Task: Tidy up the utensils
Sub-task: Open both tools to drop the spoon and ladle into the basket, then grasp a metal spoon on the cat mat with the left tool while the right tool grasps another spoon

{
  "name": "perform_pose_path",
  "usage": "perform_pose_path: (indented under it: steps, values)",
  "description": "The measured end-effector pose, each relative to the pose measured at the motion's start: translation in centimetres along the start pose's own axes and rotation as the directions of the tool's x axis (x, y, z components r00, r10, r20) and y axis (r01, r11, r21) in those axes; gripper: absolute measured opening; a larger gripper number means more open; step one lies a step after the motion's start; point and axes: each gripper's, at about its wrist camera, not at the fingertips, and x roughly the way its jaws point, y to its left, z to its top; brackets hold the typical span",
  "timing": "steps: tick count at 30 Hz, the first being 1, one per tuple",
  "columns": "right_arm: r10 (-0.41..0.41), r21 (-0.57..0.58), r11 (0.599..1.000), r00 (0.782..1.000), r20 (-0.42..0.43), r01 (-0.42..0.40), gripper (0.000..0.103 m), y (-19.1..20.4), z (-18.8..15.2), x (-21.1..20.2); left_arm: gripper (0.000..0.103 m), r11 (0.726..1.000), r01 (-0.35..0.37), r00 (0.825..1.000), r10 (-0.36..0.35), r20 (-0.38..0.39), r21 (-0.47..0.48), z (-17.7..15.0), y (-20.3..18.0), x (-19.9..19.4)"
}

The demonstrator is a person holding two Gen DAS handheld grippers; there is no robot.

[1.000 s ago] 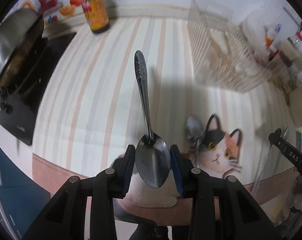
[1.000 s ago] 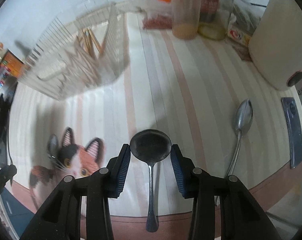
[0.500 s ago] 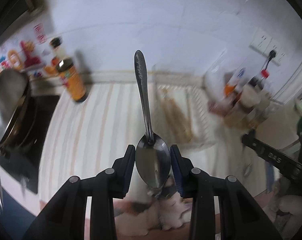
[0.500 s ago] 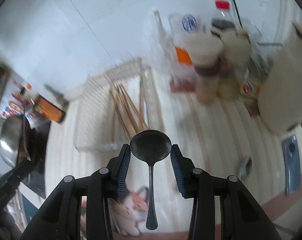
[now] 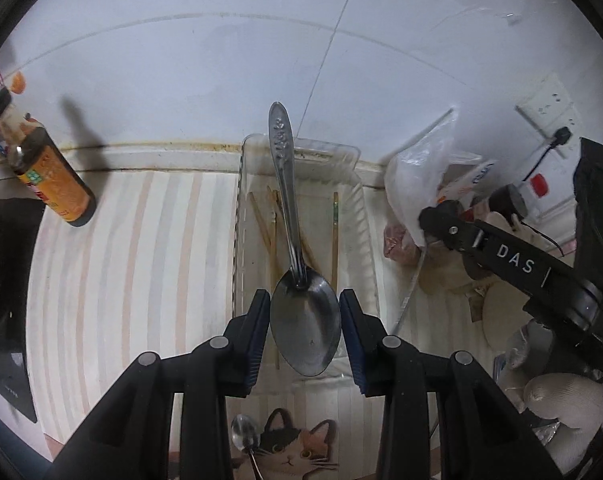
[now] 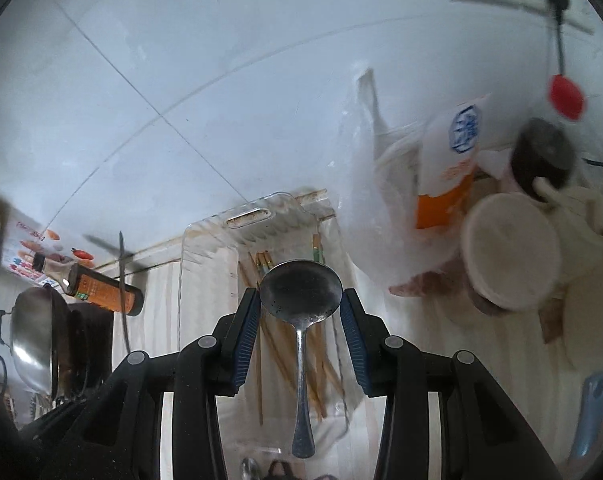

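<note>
With each claw clamped on a spoon bowl, left claw (image 5: 304, 322) holding its spoon (image 5: 297, 280) handle-forward, right claw (image 6: 300, 312) dangling its spoon (image 6: 300, 320) handle-down, both hang over the clear bin (image 5: 365, 216) on the striped tabletop (image 5: 141, 260). Best lower them flat, alongside the chopsticks (image 5: 267, 236) lying inside.
</note>
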Motion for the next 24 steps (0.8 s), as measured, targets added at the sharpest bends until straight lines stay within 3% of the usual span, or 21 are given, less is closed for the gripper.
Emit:
perform_pose_path:
  steps: [4,8,12,13,14,15,17,19,24]
  values:
    - [0.067,0.041,0.997,0.993,-0.102,-0.063,0.044,-0.8,0.3,2.5,0.034,0.998,-0.022,1.0,0.022,-0.013,-0.052,0.3,0.8,0.5]
    - [0.052,0.041,0.998,0.994,-0.092,-0.048,0.052,-2.3,-0.9,1.3,0.062,0.992,-0.111,0.993,0.113,0.026,-0.067,-0.8,1.8,-0.8]
    - [-0.005,0.05,0.999,0.999,-0.042,0.007,0.059,-4.8,-3.5,-2.1,0.068,0.972,-0.224,0.968,0.23,0.097,-0.066,-3.7,3.1,-2.8]
    - [-0.029,0.06,0.998,0.999,-0.021,0.03,0.059,-5.7,-4.8,-3.3,0.073,0.966,-0.25,0.96,0.256,0.111,-0.064,-4.8,3.5,-3.1]
    - [-0.046,0.072,0.996,0.999,0.007,0.045,0.061,-6.7,-6.2,-4.4,0.092,0.961,-0.269,0.954,0.276,0.117,-0.07,-5.6,3.9,-3.3]
    - [-0.059,0.084,0.995,0.998,0.028,0.056,0.067,-7.6,-7.5,-5.3,0.103,0.956,-0.282,0.95,0.29,0.119,-0.077,-6.6,4.4,-3.3]
    - [-0.088,0.106,0.991,0.995,0.042,0.083,0.074,-9.2,-9.7,-6.6,0.103,0.954,-0.288,0.949,0.296,0.107,-0.08,-8.9,5.4,-2.8]
    - [-0.133,0.141,0.981,0.991,0.003,0.131,0.075,-11.5,-12.4,-7.6,0.103,0.955,-0.289,0.955,0.292,0.056,-0.062,-10.6,5.9,-1.5]
    - [-0.205,0.222,0.951,0.976,-0.074,0.217,0.075,-16.3,-17.5,-7.7,0.103,0.948,-0.315,0.948,0.313,-0.058,-0.044,-16.2,6.8,1.6]
